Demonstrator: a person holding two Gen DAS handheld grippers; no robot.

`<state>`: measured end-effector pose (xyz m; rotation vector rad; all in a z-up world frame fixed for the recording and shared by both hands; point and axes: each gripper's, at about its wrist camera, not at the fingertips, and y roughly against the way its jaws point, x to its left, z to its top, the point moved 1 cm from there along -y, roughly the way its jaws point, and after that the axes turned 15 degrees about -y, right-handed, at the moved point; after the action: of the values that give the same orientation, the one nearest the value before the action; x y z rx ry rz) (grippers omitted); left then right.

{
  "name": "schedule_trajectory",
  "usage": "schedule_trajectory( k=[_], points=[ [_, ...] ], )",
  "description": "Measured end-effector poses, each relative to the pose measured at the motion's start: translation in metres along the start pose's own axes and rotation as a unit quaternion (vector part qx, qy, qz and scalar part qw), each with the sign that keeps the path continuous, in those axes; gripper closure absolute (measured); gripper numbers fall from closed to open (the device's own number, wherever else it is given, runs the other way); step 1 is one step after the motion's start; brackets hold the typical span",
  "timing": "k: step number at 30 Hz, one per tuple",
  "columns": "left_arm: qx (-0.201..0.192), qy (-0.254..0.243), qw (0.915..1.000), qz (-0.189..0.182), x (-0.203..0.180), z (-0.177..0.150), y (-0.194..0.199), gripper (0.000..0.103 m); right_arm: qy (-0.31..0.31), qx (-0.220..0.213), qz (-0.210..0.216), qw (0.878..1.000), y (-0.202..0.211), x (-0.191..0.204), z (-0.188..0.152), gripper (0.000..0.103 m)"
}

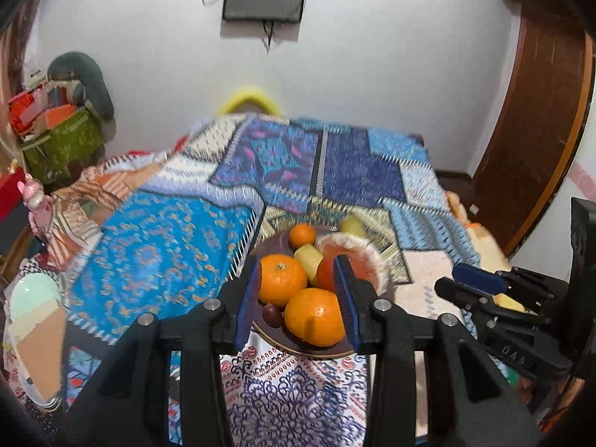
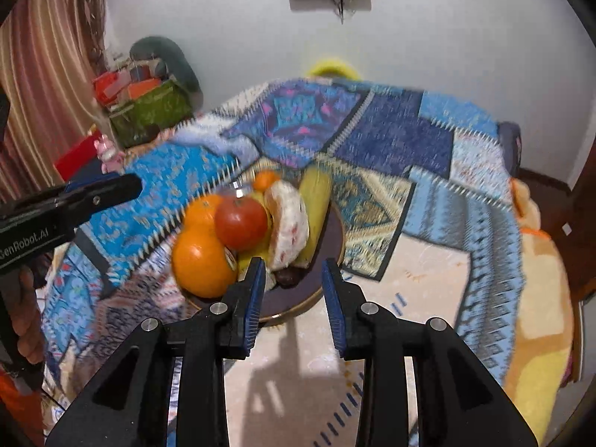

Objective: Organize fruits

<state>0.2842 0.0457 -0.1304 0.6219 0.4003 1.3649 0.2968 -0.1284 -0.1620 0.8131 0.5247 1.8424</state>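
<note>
A dark brown plate [image 1: 320, 350] of fruit sits on the patterned bed cover. It holds several oranges [image 1: 314, 316], a red tomato [image 2: 241, 222], yellow bananas [image 2: 316, 201], a fruit in white foam netting [image 2: 288, 219] and a dark plum [image 1: 272, 314]. My left gripper [image 1: 298, 294] is open just above the plate's near side, its jaws either side of the oranges. My right gripper [image 2: 294, 283] is open and empty at the plate's near rim [image 2: 298, 307]; it also shows in the left wrist view [image 1: 469, 283].
The bed carries a blue patchwork cover [image 1: 335, 171] and a cream blanket [image 2: 391, 335]. A green storage box [image 1: 63, 145] full of things stands at the far left by the wall. An ice-cream-shaped cushion [image 1: 35, 327] lies at the left edge. A brown door [image 1: 536, 138] is on the right.
</note>
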Motion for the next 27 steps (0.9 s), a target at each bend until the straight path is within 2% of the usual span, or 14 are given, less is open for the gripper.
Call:
schedule_trajectory(
  k=[4,6,10,12,16,19,21,24,26,27],
  points=[
    [-0.044,-0.002,0.9989,0.013,-0.006,0.009,0.052,0.063,0.005,-0.049,0.002,0.999,0.045,0.011,0.007,0.072],
    [-0.071,0.001,0.9973,0.015,-0.010,0.012,0.080,0.063,0.004,-0.077,0.007,0.997,0.069,0.017,0.010,0.068],
    [-0.116,-0.008,0.9927,0.030,-0.020,0.016,0.130,0.063,0.007,-0.135,0.019,0.991,0.118,0.030,0.012,0.065],
    [-0.138,-0.018,0.9893,0.043,-0.027,0.016,0.156,0.062,0.012,-0.166,0.024,0.986,0.145,0.037,0.010,0.060],
    [-0.173,-0.024,0.9829,0.058,-0.038,0.014,0.194,0.045,0.014,-0.220,0.036,0.975,0.189,0.048,0.004,0.055],
    [-0.192,-0.031,0.9787,0.067,-0.045,0.010,0.216,0.039,0.011,-0.243,0.049,0.969,0.212,0.052,-0.003,0.054],
    [-0.202,-0.033,0.9761,0.072,-0.049,0.007,0.229,0.032,0.011,-0.257,0.050,0.965,0.221,0.055,-0.009,0.042],
    [-0.212,-0.035,0.9738,0.075,-0.052,0.003,0.240,0.024,0.015,-0.277,0.043,0.960,0.232,0.061,-0.017,0.030],
    [-0.219,-0.035,0.9722,0.076,-0.053,0.000,0.247,0.012,0.016,-0.283,0.041,0.958,0.236,0.063,-0.022,0.025],
    [-0.221,-0.034,0.9717,0.076,-0.054,-0.002,0.249,0.011,0.017,-0.287,0.040,0.957,0.238,0.064,-0.024,0.022]
  ],
)
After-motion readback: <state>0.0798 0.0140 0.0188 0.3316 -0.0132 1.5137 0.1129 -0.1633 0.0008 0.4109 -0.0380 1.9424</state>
